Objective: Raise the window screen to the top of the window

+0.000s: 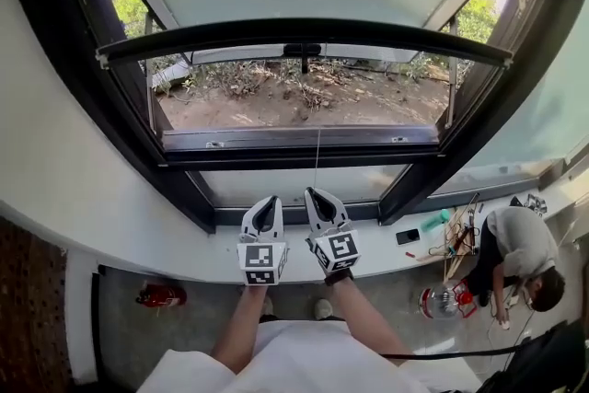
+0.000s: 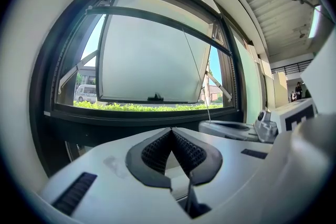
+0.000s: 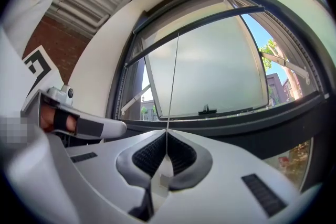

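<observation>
Cord (image 3: 172, 86) is running almost straight up from the right tool (image 3: 167, 134) to the dark bottom bar (image 3: 199, 34) of the window screen, and that line is what the coming move is turning on. The bar is lying level across the opening, its long axis reaching from one side of the frame to the other, above and ahead of both tools. It is sitting high in the window but, as I am judging it, not yet at the top of the frame.

The right tool is clamping the cord between pads pressed together, so it is the one tied to the screen. The left tool (image 2: 171, 131) is hovering just beside it, pads meeting on nothing.

The right gripper view is showing the cord entering the closed pads and meeting the bar near its middle, in front of the frosted sash (image 3: 210, 76), which is standing open outward. The head view is showing both tools side by side over the white sill (image 1: 138, 244), with only the lower stretch of cord visible against the ground outside. The left gripper view is showing the cord passing to the right of its own empty pads. The mesh itself is not showing clearly against the pale pane in any view.
</observation>
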`<state>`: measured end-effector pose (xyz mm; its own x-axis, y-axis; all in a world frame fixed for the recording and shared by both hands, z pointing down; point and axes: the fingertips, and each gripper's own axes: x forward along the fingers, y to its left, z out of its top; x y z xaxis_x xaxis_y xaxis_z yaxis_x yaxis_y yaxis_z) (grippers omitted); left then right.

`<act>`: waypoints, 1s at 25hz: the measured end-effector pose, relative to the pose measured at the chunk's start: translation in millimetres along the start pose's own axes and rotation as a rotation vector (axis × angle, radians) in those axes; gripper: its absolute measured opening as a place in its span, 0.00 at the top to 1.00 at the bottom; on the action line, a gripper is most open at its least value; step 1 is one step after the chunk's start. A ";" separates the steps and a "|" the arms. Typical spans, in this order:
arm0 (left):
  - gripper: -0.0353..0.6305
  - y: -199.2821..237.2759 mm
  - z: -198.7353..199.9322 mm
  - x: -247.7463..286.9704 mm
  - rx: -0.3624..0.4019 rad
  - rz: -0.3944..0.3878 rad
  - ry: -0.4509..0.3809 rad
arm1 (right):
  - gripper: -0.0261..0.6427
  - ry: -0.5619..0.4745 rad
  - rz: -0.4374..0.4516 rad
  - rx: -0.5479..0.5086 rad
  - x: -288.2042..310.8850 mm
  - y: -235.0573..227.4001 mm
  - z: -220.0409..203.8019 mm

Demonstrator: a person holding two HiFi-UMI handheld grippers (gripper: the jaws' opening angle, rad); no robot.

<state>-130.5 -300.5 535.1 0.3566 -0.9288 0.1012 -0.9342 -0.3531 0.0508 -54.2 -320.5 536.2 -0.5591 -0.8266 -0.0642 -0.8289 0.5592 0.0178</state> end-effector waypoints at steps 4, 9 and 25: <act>0.94 2.4 -2.7 -0.6 -0.010 -0.003 0.007 | 0.96 -0.042 -0.007 -0.022 3.3 -1.3 21.9; 0.94 -1.9 3.7 3.3 0.021 -0.018 -0.002 | 0.96 -0.073 -0.010 -0.006 2.7 -1.5 30.6; 0.94 -12.7 2.2 5.0 0.056 -0.047 0.016 | 0.96 -0.144 -0.011 -0.004 0.4 -2.6 61.0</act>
<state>-116.8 -300.9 532.7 0.3994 -0.9095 0.1155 -0.9156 -0.4020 0.0006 -50.9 -318.4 475.3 -0.5415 -0.8148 -0.2070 -0.8350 0.5498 0.0205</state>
